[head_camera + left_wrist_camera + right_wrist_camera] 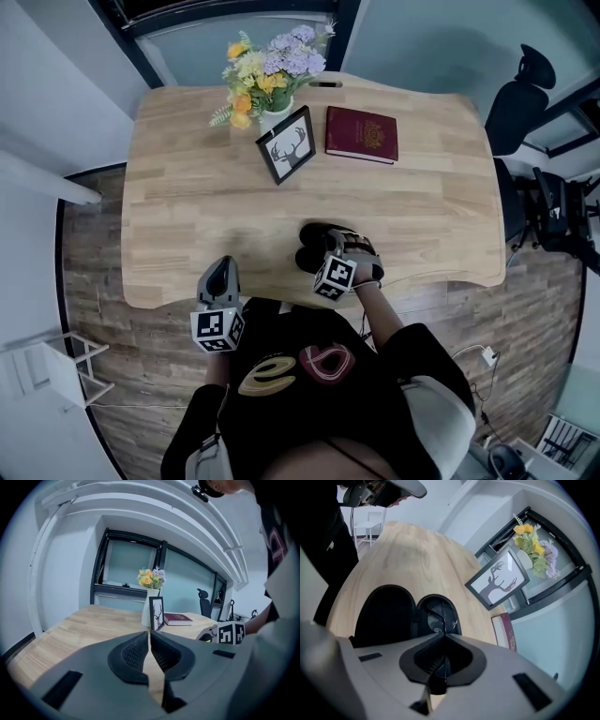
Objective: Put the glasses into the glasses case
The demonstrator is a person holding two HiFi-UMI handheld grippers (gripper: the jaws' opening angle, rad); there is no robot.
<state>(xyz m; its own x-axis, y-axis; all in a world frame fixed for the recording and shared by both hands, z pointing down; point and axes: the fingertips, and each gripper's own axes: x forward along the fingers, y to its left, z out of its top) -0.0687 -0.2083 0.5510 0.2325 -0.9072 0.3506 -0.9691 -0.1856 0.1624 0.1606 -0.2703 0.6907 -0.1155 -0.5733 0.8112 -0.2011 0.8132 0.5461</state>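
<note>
At the near edge of the tabletop [187, 216], the left gripper [150, 646] has its jaws closed to a sliver, nothing between them. Midway along that edge, the right gripper [440, 637] has its jaws pinched on the glasses [436, 616], which dip into the open glasses case [386, 616]. Toward the far edge are a picture frame [286, 143], a red book [362, 134] and flowers [267, 70].

Right gripper [440, 638] pinches glasses [436, 617] over open case [386, 618].
</note>
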